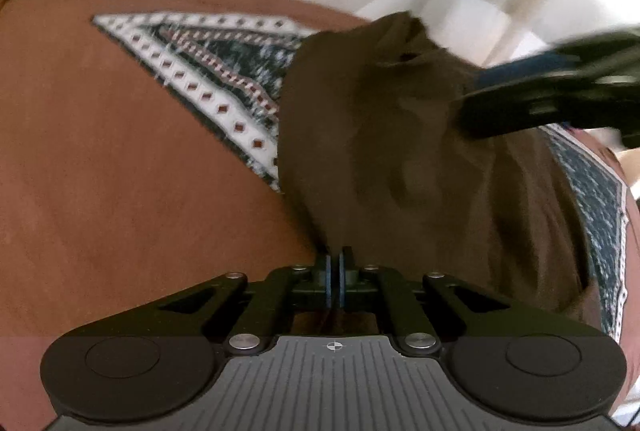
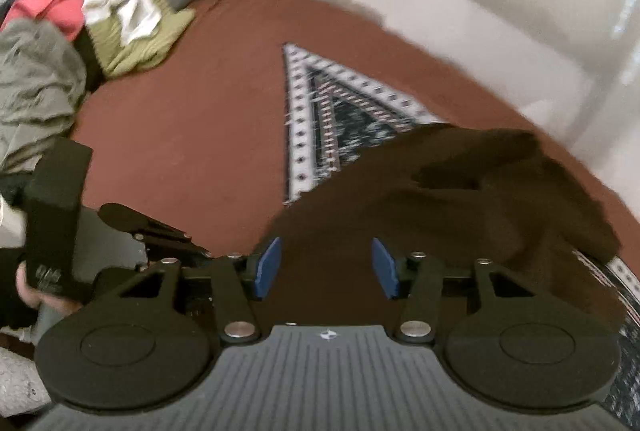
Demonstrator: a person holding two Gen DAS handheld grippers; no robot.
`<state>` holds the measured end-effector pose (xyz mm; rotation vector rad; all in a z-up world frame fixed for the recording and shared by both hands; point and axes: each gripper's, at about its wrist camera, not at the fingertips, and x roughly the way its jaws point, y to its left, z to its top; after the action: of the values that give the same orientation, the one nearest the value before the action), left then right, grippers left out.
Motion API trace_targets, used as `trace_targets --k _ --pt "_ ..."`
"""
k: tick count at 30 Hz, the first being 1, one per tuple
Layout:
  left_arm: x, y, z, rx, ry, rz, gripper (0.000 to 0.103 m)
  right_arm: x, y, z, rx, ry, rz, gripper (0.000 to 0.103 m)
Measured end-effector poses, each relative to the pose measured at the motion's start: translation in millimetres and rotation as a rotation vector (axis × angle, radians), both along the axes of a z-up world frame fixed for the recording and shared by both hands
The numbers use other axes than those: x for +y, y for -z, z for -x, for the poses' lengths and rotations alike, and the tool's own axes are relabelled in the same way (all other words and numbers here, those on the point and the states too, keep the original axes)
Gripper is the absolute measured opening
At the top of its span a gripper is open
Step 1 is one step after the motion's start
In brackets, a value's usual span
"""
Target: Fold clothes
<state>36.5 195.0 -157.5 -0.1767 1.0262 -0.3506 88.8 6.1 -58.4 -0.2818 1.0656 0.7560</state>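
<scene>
While the left gripper (image 1: 335, 263) has its jaws clenched on the near edge of a dark brown garment (image 1: 400, 151), the right gripper (image 2: 325, 267) hovers over the same cloth with jaws released, pinching nothing. The garment lies rumpled on a rust-brown bed cover (image 1: 120, 171), partly over a patterned cloth (image 1: 224, 79), toward the cover's right side. I judge the main risk to be a one-sided hold: if the left pulls before the right grips, the cloth may bunch, or drag the patterned cloth along. A thin pinch could also slip. No container is visible; a heap of other clothes (image 2: 80, 43) sits loose at the far left corner.
</scene>
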Motion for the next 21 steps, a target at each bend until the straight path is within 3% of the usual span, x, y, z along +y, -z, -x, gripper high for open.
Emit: trace_targets --k 3,11,13,14,15,16,21 --pt "-5 -7 6 -0.031 0.015 0.005 0.000 25 13 0 0.033 -0.057 0.052 0.065" --pt "-9 -14 9 -0.064 0.018 0.045 0.000 57 62 -10 0.169 -0.068 0.160 0.067" --pt "-8 -16 11 -0.068 0.012 0.047 0.000 57 72 -13 0.226 -0.068 0.147 0.040" --pt "-7 -19 13 -0.070 0.005 0.045 0.003 55 75 -14 0.250 -0.052 0.138 0.003" --pt "-3 -23 16 -0.073 -0.008 0.044 0.009 53 77 -15 0.267 -0.037 0.126 0.004" --pt "1 -28 21 -0.076 -0.027 0.048 0.024 50 71 -14 0.252 -0.026 0.104 0.004" --pt "31 -61 58 -0.088 -0.121 0.098 0.031 23 30 -4 0.150 -0.005 0.026 0.004"
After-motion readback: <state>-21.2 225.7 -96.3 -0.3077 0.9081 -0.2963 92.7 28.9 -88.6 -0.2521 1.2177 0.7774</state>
